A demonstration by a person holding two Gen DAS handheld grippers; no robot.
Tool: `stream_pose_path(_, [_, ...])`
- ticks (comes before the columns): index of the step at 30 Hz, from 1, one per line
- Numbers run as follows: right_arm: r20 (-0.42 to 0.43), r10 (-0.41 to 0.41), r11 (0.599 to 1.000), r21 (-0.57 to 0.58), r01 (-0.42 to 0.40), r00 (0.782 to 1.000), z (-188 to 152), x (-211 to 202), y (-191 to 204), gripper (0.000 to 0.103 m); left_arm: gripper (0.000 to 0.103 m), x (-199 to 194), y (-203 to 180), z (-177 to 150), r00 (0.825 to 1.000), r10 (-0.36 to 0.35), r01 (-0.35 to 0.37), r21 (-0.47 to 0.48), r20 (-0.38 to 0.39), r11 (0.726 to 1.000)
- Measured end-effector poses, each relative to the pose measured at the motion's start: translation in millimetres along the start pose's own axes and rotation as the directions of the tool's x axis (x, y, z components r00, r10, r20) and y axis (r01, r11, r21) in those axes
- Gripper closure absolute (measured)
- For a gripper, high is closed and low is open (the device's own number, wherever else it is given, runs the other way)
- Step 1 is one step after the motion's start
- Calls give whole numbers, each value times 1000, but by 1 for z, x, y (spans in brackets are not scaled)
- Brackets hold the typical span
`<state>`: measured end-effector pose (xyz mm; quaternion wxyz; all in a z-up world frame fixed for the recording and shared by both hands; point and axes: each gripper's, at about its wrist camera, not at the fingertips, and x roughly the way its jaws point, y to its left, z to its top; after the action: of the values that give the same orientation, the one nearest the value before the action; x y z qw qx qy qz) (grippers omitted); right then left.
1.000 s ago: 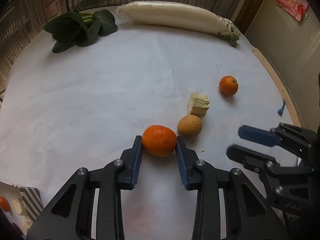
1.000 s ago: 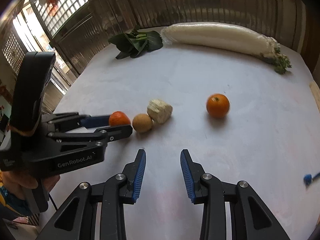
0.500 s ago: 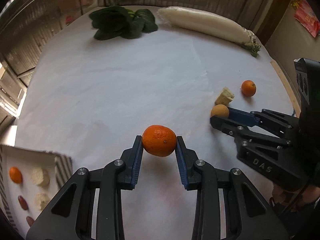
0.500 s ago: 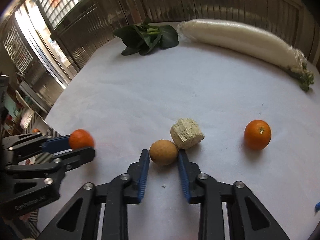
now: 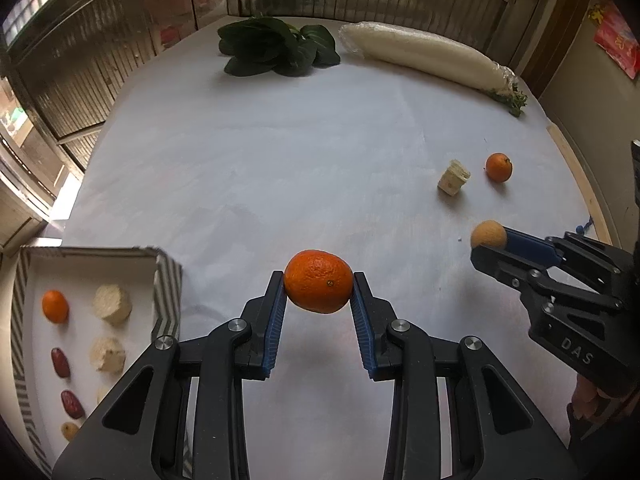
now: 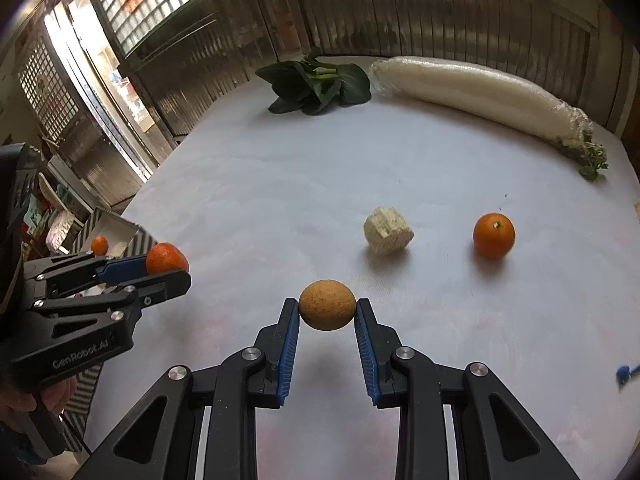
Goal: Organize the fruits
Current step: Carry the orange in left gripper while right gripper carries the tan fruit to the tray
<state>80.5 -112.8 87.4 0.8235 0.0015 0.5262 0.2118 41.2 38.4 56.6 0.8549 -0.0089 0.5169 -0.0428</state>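
My left gripper (image 5: 319,289) is shut on an orange mandarin (image 5: 319,287) and holds it above the white table, right of a striped tray (image 5: 166,284). My right gripper (image 6: 327,313) is shut on a small round tan fruit (image 6: 327,309), lifted off the table; it also shows in the left wrist view (image 5: 487,234). A second mandarin (image 6: 493,235) and a pale cut chunk (image 6: 387,231) lie on the table ahead of the right gripper. The tray holds a small mandarin (image 5: 55,306), pale chunks (image 5: 112,304), red dates (image 5: 60,362) and a tan fruit.
A bunch of dark leafy greens (image 5: 276,46) and a long wrapped white radish (image 5: 428,58) lie at the table's far edge. A small blue object (image 6: 624,372) sits at the right edge. Slatted walls surround the table.
My left gripper lifted the mandarin and carried it left toward the tray. My right gripper closed on the tan fruit and lifted it off the table.
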Motion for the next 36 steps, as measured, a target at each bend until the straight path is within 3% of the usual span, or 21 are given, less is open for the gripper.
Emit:
stream_pose_path(20, [13, 60, 989, -139, -57, 998, -17, -25, 80, 76, 71, -48, 39, -39, 998, 51, -47, -86, 47, 995])
stream_pose_path(36, [-35, 177, 928, -327, -179, 984, -19, -13, 180, 75, 71, -82, 110, -80, 988, 145, -131, -218, 50, 967])
